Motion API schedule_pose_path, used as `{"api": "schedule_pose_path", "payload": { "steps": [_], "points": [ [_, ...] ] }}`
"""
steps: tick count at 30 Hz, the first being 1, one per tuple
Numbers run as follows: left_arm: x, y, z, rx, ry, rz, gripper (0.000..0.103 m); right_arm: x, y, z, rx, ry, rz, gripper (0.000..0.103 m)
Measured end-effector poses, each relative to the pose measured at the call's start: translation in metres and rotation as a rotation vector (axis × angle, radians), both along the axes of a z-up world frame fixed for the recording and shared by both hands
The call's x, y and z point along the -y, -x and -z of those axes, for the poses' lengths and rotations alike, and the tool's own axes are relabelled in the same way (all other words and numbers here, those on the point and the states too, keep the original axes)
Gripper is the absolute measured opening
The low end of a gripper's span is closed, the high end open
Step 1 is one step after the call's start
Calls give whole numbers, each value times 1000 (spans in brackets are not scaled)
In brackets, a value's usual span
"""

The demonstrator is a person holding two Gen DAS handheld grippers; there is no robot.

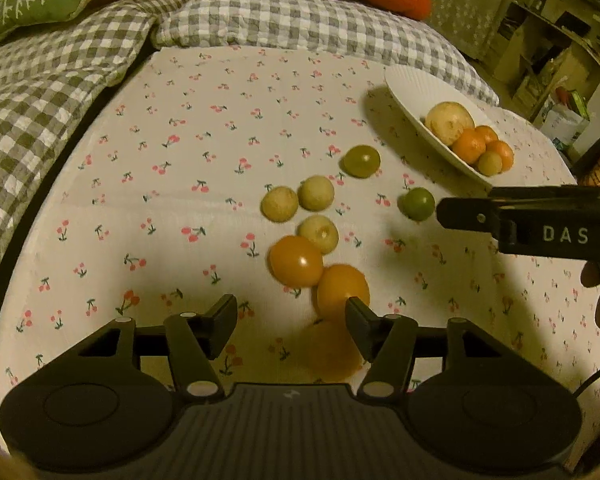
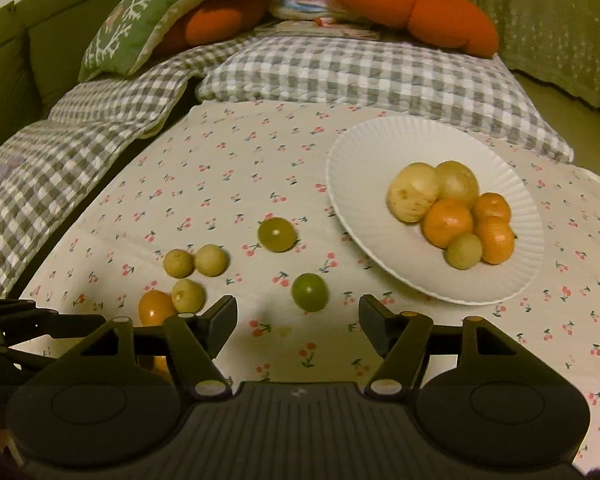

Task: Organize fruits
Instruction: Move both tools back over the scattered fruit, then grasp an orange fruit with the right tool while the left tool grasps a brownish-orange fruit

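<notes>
While both tools stand spread with nothing between their fingers, the fruit lies partly loose and partly gathered. The left tool (image 1: pixel 292 322) hangs over the cherry-print cloth (image 1: pixel 180 168), its right finger just in front of an orange fruit (image 1: pixel 342 290); a second orange fruit (image 1: pixel 296 260) touches that one, and a blurred orange patch shows on the cloth below, between the fingers. Beyond them sit three pale yellow fruits (image 1: pixel 318 233), close together, then a dull green fruit (image 1: pixel 362 161) and a brighter green one (image 1: pixel 416 203) further right, apart from the rest. The right tool (image 2: pixel 298 322) hovers over bare cloth, the brighter green fruit just beyond its gap. A white plate (image 2: pixel 364 152), tilted on the cloth to the right, holds two large pale fruits (image 2: pixel 412 196), three oranges (image 2: pixel 448 222) and one small yellow fruit (image 2: pixel 463 251), all touching. Checked cushions (image 2: pixel 340 68) and an orange plush (image 2: pixel 412 4) lie behind.
</notes>
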State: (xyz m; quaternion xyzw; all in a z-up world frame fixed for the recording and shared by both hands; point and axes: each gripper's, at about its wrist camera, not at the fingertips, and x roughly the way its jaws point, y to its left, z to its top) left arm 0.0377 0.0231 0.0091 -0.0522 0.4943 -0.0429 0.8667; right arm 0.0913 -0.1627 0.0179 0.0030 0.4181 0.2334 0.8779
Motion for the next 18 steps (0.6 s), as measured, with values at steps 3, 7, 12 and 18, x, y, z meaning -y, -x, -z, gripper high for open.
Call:
{"api": "schedule_pose_path", "payload": {
  "steps": [3,7,12,18],
  "points": [
    [0,3,0,3,-1,8,56,-5,0,2,-13,2,-14,64],
    [0,8,0,3,14,25,57,-13,2,4,-45,-17,-40,64],
    [1,12,6,-14,41,54,57,-28,8,6,-59,-19,-81,64],
    [4,11,9,10,40,87,56,-40,10,12,-99,-44,-125,56]
  ]
}}
